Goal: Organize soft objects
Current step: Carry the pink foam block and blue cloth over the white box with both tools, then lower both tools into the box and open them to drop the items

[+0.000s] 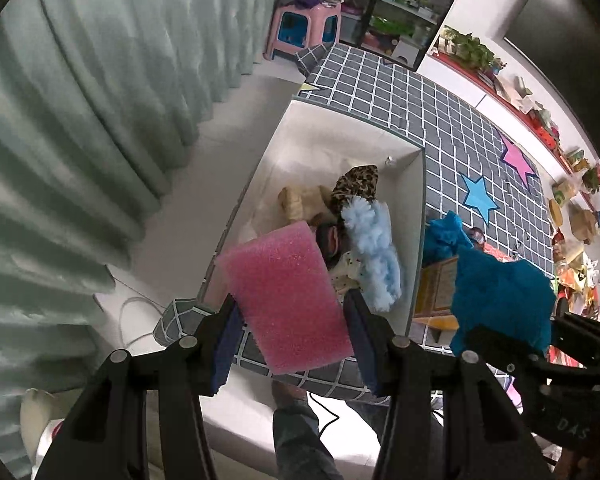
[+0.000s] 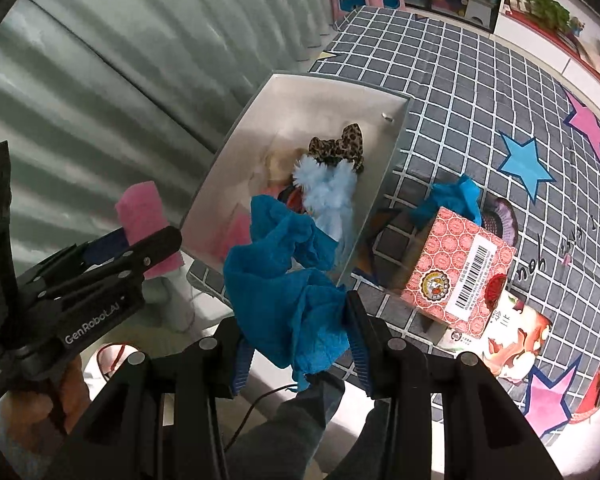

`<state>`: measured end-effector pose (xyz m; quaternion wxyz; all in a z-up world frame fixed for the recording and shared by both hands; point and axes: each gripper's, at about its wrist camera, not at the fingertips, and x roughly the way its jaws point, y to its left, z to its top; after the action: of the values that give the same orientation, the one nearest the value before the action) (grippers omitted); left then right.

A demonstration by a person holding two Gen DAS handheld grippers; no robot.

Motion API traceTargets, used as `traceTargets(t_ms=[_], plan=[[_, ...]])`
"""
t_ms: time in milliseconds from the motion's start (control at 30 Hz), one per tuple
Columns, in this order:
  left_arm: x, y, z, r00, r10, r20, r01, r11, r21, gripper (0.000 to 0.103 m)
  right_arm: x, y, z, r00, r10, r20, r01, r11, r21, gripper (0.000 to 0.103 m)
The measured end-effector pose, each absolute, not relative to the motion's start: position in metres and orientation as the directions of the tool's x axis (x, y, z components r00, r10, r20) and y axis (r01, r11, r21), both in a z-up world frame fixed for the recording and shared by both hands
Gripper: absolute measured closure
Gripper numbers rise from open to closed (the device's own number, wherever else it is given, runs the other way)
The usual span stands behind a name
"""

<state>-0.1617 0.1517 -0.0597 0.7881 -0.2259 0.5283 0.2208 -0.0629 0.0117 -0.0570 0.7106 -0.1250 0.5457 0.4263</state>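
While both items are carried over the white box (image 1: 418, 216) on the worktop (image 1: 440, 120), a pink sponge (image 1: 284, 300) is clamped in the left gripper (image 1: 292, 328) and a blue cloth (image 2: 288, 292) in the right gripper (image 2: 300, 344), jaws partly closed, probably for dropping inside.

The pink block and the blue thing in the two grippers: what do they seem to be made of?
Pink block: looks like foam sponge, matte, with a fine open-pored, speckled surface and squared edges. Blue thing: looks like thin crinkled cloth or crepe-like fabric, matte, bunched into soft folds with a loose thread hanging below; which of the two the pictures leave open.
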Motion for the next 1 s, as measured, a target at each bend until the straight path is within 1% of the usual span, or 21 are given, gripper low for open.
traceTargets(t_ms=[500, 1000], plan=[[-0.15, 0.162, -0.073, 0.328, 0.084, -0.941, -0.587, 0.799, -0.133, 0.048, -0.057, 0.023, -0.061, 0.026, 0.441, -0.897, -0.748, 0.604, 0.275, 0.06], [-0.09, 0.176, -0.081, 0.304, 0.103, -0.947, -0.541, 0.837, -0.083, 0.048, -0.014, 0.06, -0.062, 0.017, 0.44, -0.898, -0.742, 0.608, 0.284, 0.06]])
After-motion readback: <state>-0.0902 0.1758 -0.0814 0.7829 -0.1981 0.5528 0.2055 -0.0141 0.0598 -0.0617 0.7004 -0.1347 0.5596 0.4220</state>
